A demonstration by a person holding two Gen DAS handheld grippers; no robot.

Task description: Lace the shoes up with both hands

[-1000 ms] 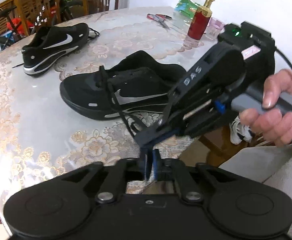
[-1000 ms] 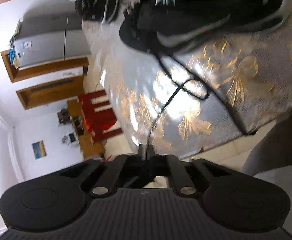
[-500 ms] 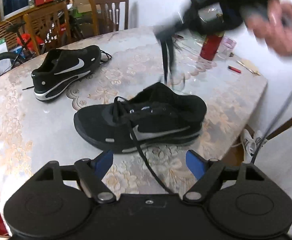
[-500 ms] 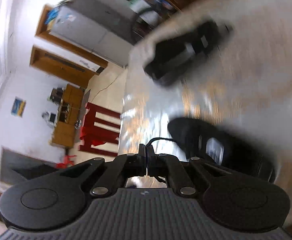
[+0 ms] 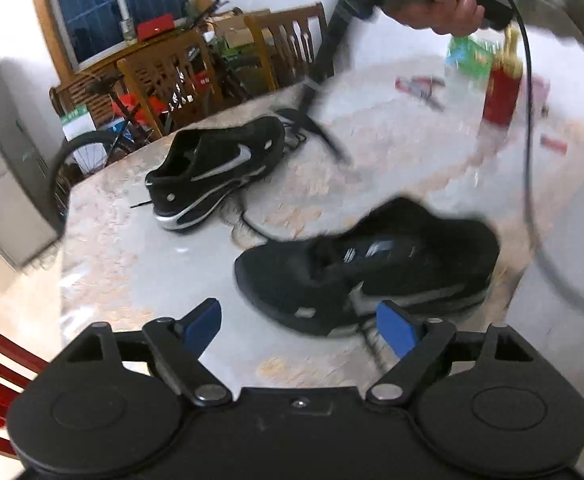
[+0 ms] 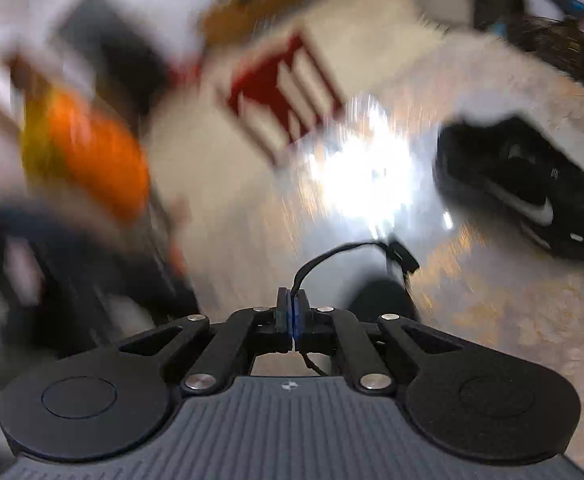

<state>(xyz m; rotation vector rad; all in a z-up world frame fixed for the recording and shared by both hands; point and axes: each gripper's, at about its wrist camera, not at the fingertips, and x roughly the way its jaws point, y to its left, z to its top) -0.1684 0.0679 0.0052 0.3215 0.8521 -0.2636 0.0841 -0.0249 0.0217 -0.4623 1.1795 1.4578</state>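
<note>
The right tongs (image 6: 293, 312) are clamped on a black lace (image 6: 332, 250), raised, probably to draw it taut. The left tongs (image 5: 298, 326) are spread wide and empty, just before the near shoe (image 5: 372, 276) on the surface (image 5: 139, 264), likely awaiting the other end.

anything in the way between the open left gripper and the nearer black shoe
Nothing visible. The left gripper is open, and only bare tablecloth lies between its blue pads and the nearer shoe; the right gripper holds the lace elsewhere.
</note>
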